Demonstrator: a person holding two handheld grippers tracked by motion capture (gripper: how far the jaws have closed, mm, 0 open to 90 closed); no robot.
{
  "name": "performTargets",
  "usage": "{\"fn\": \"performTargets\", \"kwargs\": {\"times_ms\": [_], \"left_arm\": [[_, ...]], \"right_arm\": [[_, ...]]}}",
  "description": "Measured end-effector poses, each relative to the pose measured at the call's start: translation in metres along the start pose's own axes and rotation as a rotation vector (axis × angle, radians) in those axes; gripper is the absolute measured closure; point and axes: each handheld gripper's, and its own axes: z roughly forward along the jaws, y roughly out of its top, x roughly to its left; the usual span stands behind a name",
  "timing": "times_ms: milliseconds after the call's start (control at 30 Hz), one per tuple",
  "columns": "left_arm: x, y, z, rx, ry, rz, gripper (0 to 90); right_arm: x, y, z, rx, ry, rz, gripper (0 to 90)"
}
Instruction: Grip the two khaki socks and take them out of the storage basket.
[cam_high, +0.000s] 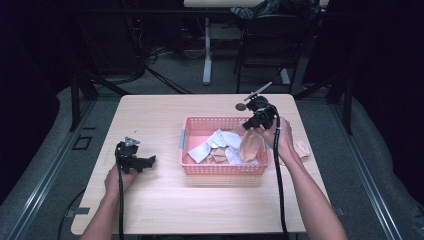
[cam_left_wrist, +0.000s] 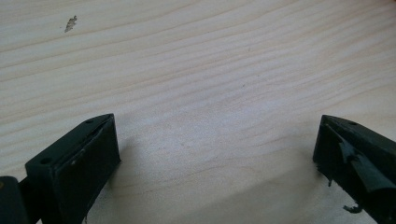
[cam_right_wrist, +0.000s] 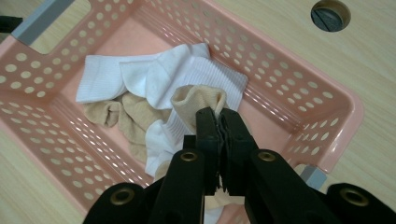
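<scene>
From the high view, the right gripper (cam_high: 253, 121) dangles a beige cotton sock (cam_high: 250, 146) over the pink perforated plastic basket (cam_high: 200, 170). The left gripper (cam_left_wrist: 215, 154) rests with jaws wide apart above the pale wooden table (cam_left_wrist: 196, 70). The right gripper view shows jaws clamped on the sock's cuff; it is best lowered well inside the basket's walls before letting go.

- table (cam_left_wrist: 210, 70): pale wood, matt, fine grain
- basket (cam_right_wrist: 299, 88): pink plastic, smooth, full of holes
- socks (cam_right_wrist: 187, 70): soft ribbed cloth, white and beige
- right tool (cam_right_wrist: 218, 119): matt black plastic
</scene>
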Motion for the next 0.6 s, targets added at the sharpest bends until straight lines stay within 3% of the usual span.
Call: {"fn": "performTargets", "kwargs": {"times_ms": [600], "left_arm": [[0.0, 0.0, 0.0, -0.001, 0.0, -0.001, 0.0]], "right_arm": [[0.011, 0.008, -0.041, -0.077, 0.001, -0.033, 87.3]]}}
